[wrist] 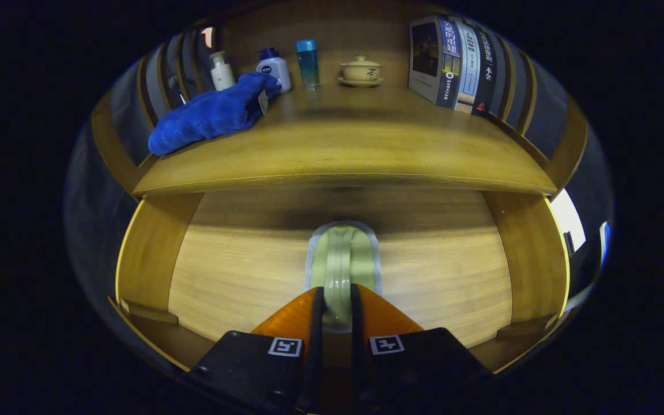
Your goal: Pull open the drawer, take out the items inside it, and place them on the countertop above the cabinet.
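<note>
The wooden drawer (153,253) stands pulled open below the countertop (366,150). On the drawer floor lies a pale green packet (343,253) with a whitish crimped border, stretching straight ahead of my fingers. My gripper (336,294) reaches down into the drawer and is shut on the packet's near end, which is pinched narrow between both fingers. The packet's far end reaches into the shadow under the countertop's front edge. A blue towel (211,112) lies on the left part of the countertop.
At the back of the countertop stand a white pump bottle (222,70), a white bottle with a blue cap (274,68), a blue tumbler (308,62) and a lidded tea bowl (360,70). Books (459,60) stand at the right. The drawer walls (531,259) rise on both sides.
</note>
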A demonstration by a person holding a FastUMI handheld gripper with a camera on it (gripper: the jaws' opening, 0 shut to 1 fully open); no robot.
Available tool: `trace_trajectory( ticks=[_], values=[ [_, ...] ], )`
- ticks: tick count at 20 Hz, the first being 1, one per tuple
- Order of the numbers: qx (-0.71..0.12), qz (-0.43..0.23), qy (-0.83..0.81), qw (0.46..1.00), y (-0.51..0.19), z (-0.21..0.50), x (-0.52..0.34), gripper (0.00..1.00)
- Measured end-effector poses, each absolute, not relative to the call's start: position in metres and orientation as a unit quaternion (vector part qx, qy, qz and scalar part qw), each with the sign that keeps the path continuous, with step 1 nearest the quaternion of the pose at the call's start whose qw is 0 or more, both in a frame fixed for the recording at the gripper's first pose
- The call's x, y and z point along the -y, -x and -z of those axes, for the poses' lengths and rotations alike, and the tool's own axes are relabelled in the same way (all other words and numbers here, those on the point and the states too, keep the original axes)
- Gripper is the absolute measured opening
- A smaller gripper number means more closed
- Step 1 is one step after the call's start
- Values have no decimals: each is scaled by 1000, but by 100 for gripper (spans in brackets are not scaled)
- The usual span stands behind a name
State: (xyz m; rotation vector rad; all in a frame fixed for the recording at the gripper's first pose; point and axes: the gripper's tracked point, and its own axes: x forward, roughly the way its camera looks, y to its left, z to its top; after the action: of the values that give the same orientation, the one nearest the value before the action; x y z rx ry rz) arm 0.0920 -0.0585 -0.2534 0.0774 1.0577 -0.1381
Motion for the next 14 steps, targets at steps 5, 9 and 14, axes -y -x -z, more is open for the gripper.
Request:
trace_trajectory(
  ticks=[5, 9, 14],
  values=[
    [-457, 56, -46, 887, -87, 216, 53, 29],
    [-426, 42, -53, 902, -75, 182, 46, 29],
    [-366, 28, -56, 929, -86, 122, 33, 29]
  ],
)
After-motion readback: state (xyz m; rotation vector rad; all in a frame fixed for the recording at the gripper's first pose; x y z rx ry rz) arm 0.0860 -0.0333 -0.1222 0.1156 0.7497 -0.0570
